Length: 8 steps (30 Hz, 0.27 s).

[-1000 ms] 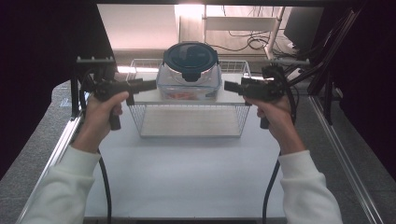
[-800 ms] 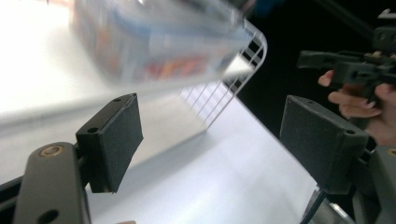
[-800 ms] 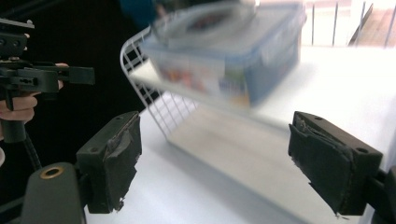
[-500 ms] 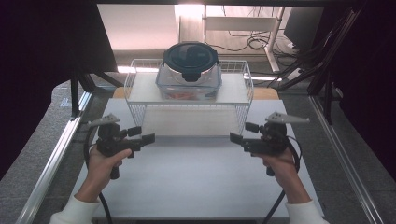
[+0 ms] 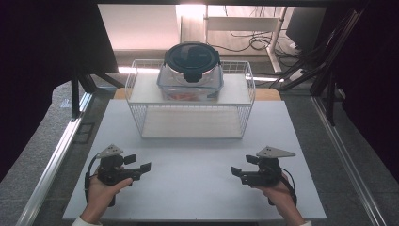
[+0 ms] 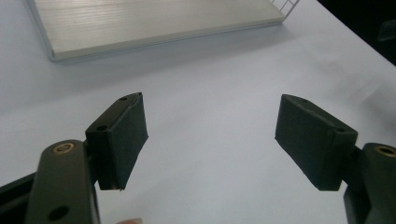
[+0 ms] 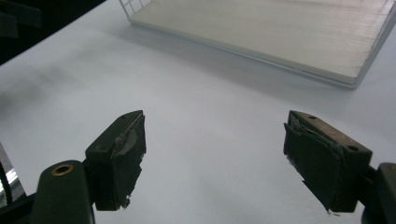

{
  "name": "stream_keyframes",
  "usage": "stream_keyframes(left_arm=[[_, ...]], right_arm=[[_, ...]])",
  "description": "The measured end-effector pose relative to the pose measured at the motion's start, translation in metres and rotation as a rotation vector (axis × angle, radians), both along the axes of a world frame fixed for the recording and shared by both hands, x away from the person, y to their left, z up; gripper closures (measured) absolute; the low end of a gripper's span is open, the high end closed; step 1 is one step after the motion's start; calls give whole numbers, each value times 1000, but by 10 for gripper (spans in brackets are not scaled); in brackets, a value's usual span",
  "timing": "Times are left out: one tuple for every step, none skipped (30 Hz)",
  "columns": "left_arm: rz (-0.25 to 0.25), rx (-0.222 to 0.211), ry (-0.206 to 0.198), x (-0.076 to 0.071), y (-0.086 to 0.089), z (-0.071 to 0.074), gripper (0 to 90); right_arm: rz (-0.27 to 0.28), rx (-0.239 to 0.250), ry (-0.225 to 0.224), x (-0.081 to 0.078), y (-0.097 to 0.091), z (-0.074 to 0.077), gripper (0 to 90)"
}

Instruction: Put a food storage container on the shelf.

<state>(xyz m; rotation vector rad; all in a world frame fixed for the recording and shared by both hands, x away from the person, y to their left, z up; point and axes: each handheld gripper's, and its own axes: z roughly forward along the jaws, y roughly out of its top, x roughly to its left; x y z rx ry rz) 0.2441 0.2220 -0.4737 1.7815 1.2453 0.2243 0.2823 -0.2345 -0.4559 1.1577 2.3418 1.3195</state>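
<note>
— Both hands dropped away from the container (image 5: pixel 192 70) since a second ago, back to the near part of the table (image 5: pixel 197 197). What changed up there?

— Nothing moved: container with its dark lid (image 5: pixel 192 56) sits on top of the wire basket (image 5: pixel 141 117), middle of the far half of the table, as before. I let go of it; it stayed.

— Fingers?

— Left gripper (image 5: pixel 143 167) near the table's near-left corner, jaws pointing inward toward the middle. Jaws wide apart, nothing between them, bare white table beneath in the left gripper view (image 6: pixel 210 149). They have just been closing a little. Right gripper (image 5: pixel 234 170) mirrors it toward the near-right corner: jaws apart, empty (image 7: pixel 212 158), also just narrowed slightly. Right pads (image 7: pixel 126 158) look frayed at the edges.

— Room to move?

— Plenty. Open white surface between the two grippers and from them up to the basket's front edge. Basket's base board (image 6: pixel 154 23) lies ahead in both gripper views, well apart from my jaws. Metal rail (image 5: pixel 51 160) runs along the table's left edge, just beside my left hand (image 5: pixel 101 190). Right hand (image 5: pixel 277 193) sits close to the near edge.
</note>
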Motion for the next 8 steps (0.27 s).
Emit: stream_keyframes(left_arm=[[0, 0, 0, 0, 0, 0, 245], [1, -4, 0, 1, 1, 0, 245], [1, -4, 0, 1, 1, 0, 244], [2, -5, 2, 2, 1, 0, 244], [7, -3, 2, 2, 2, -1, 240], [20, 8, 0, 4, 3, -2, 226], [30, 9, 3, 5, 5, -2, 224], [30, 9, 3, 5, 5, -2, 223]], right_arm=[[0, 0, 0, 0, 0, 0, 206], [-8, 15, -7, 0, -2, 1, 207], [-8, 15, -7, 0, -2, 1, 207], [-7, 25, -4, 0, -3, 2, 207], [-9, 25, -13, 0, -3, 2, 207], [-8, 35, -23, -1, -4, 2, 207], [-7, 37, -24, -1, -4, 2, 205], [-7, 37, -24, -1, -4, 2, 205]])
